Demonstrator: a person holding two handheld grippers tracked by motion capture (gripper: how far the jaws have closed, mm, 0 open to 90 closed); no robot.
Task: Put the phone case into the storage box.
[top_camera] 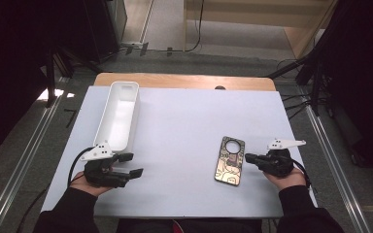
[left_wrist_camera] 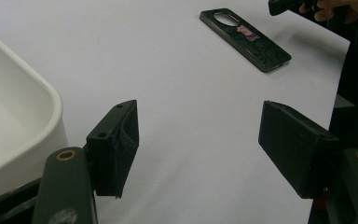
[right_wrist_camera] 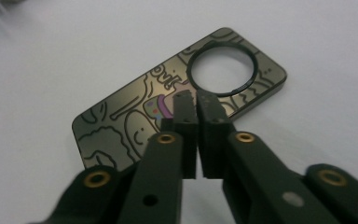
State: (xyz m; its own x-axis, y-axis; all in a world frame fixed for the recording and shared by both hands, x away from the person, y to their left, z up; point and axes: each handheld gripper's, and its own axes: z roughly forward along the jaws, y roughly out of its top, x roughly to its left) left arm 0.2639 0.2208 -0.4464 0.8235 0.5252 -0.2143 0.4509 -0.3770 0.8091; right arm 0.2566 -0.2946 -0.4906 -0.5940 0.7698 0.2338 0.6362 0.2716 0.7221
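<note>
A dark phone case [top_camera: 230, 160] with gold cartoon line art and a round camera hole lies flat on the white mat, right of centre. My right gripper [top_camera: 248, 158] rests just to its right, tips at the case's edge. In the right gripper view its jaws stand pressed together, right gripper [right_wrist_camera: 196, 100] shut with nothing between them, just over the phone case [right_wrist_camera: 121, 121]. My left gripper [top_camera: 132, 165] sits at the mat's near left, open and empty. From the left gripper [left_wrist_camera: 200, 140] the phone case [left_wrist_camera: 245, 38] lies far off.
A long white tray [top_camera: 108, 109] stands empty at the back left, close beside the left gripper; its rounded corner [left_wrist_camera: 51, 100] is near the left jaw. A white mat [top_camera: 184, 121] covers the wooden table [top_camera: 184, 80]. Floor rails run along both sides.
</note>
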